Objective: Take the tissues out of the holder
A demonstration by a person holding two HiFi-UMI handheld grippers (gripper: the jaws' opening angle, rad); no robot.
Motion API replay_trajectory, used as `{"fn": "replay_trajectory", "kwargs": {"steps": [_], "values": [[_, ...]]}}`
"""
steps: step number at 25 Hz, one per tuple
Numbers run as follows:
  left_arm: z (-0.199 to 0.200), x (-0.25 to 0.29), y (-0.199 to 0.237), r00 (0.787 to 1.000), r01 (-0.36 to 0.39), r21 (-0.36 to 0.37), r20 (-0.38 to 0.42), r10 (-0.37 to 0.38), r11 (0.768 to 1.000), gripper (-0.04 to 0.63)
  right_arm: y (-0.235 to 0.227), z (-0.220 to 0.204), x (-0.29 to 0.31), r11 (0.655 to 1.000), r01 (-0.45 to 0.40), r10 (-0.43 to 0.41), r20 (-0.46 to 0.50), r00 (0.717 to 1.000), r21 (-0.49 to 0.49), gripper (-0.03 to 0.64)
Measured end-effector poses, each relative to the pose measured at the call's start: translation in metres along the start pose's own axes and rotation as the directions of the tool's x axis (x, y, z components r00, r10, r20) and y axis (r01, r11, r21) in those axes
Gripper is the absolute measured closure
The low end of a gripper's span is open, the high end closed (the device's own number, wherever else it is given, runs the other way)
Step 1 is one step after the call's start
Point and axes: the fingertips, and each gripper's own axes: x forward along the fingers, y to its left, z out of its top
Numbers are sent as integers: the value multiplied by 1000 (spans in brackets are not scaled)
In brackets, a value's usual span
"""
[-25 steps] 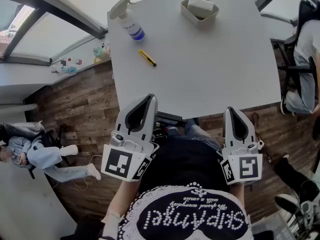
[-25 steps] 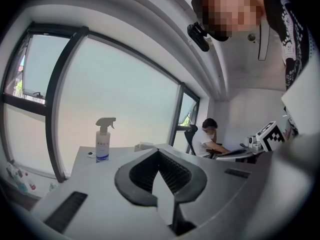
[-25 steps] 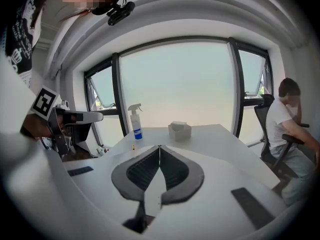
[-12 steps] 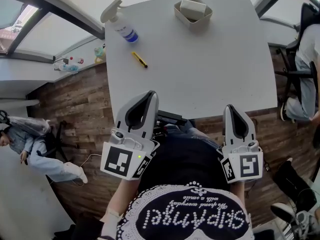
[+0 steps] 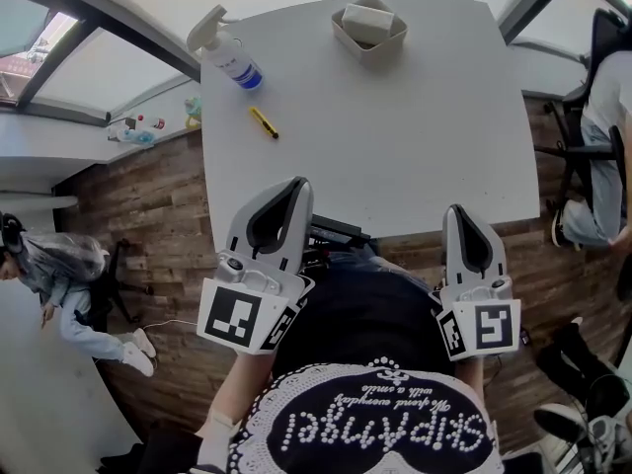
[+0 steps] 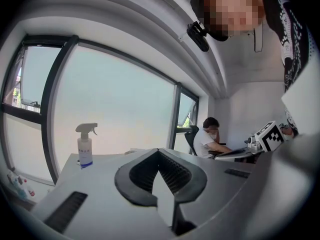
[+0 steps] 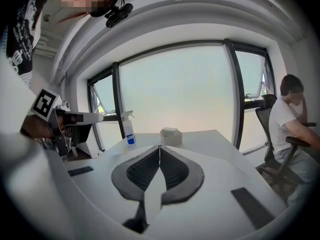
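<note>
A beige tissue holder [image 5: 345, 35] with a white pack of tissues [image 5: 367, 20] stands at the far edge of the white table [image 5: 395, 136]. In the right gripper view the holder [image 7: 171, 136] shows small, straight beyond the jaws. My left gripper [image 5: 296, 186] is shut and empty, its tip just over the table's near edge. My right gripper [image 5: 460, 211] is shut and empty too, at the near edge further right. Both are far from the holder. The jaws meet in the left gripper view [image 6: 159, 151] and in the right gripper view [image 7: 160, 147].
A spray bottle [image 5: 225, 52] lies at the table's far left, and a yellow cutter [image 5: 263, 122] lies nearer. A person sits on a chair at the right [image 5: 602, 107]; another person [image 5: 49, 265] is on the wooden floor at the left. Windows run behind the table.
Both grippers have come a little further over the table's near edge, still shut. In the head view the table's objects have shifted left. The person at the left has moved.
</note>
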Motion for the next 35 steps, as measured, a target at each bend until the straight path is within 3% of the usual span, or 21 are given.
{"fn": "replay_trajectory", "kwargs": {"steps": [10, 21, 35], "values": [[5, 4, -11, 1000, -8, 7, 15, 8, 1000, 594, -9, 4, -1, 1000, -13, 13, 19, 1000, 0, 603], [-1, -11, -3, 999, -50, -20, 11, 50, 999, 594, 2, -2, -2, 999, -46, 45, -24, 999, -20, 603], [7, -1, 17, 1000, 11, -14, 19, -10, 1000, 594, 14, 0, 8, 999, 5, -6, -47, 999, -38, 603]]}}
